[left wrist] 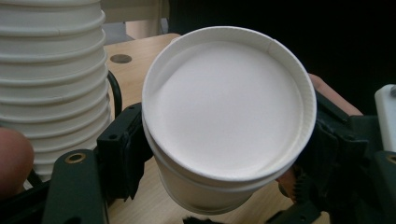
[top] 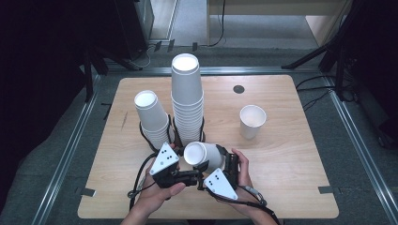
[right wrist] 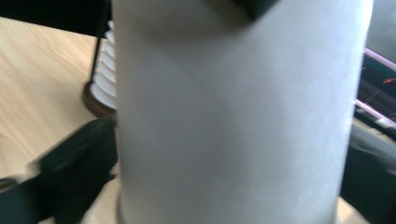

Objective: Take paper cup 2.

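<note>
Holding one paper cup (top: 202, 155) sideways above the surface (top: 291, 154), bottom up, left gripper (top: 195, 176) is clamped on it. Right gripper (top: 224, 161) sits w/ jaws apart around it, prob. to pull off a stuck cup.

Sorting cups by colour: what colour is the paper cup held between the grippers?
Plain white paper cup, inside and out; clearest in the left gripper view.
</note>
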Demonstrator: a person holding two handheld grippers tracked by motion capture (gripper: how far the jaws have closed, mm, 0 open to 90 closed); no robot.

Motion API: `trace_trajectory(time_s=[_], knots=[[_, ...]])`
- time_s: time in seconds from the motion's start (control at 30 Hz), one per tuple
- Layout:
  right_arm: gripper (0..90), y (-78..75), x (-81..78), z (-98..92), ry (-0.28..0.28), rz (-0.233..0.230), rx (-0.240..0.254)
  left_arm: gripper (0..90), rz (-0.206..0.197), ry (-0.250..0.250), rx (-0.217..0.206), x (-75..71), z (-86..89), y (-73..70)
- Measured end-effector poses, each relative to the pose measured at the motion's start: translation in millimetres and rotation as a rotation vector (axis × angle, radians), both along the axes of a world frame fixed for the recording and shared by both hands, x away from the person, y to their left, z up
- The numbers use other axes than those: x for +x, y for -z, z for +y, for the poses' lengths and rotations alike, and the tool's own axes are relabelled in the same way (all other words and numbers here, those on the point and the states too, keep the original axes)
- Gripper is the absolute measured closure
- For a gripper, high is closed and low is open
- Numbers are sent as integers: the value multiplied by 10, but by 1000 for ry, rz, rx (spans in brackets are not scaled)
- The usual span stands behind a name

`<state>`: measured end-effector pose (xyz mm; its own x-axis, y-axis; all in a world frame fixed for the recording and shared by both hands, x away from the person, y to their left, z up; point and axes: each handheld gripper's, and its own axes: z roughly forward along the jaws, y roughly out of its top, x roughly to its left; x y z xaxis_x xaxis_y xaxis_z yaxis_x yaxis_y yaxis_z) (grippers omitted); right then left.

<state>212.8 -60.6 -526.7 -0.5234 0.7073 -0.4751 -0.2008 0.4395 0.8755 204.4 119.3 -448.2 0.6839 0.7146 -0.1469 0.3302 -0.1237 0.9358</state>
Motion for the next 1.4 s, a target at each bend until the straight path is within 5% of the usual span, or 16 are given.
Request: trace_trajectory(time_s=[0.23, 0.4, 0.8, 1.03, 1.2, 1.4], knots=[[141, 17, -6, -21, 6, -57, -61, 216, 43, 18, -21, 34, 37, 3], [142, 11, -5, -33, 24, -147, -160, 86, 89, 52, -6, 63, 20, 5], [139, 51, -57, -2, 7, -329, -326, 175, 131, 51, 37, 80, -3, 19], [124, 84, -61, 1, 11, -356, -371, 194, 123, 56, 67, 67, -5, 26], [79, 50, -55, 9, 10, -338, -340, 218, 100, 59, 61, 50, 3, 10], [8, -32, -74, -29, 2, -291, -292, 225, 64, 6, 32, 66, 77, -10]])
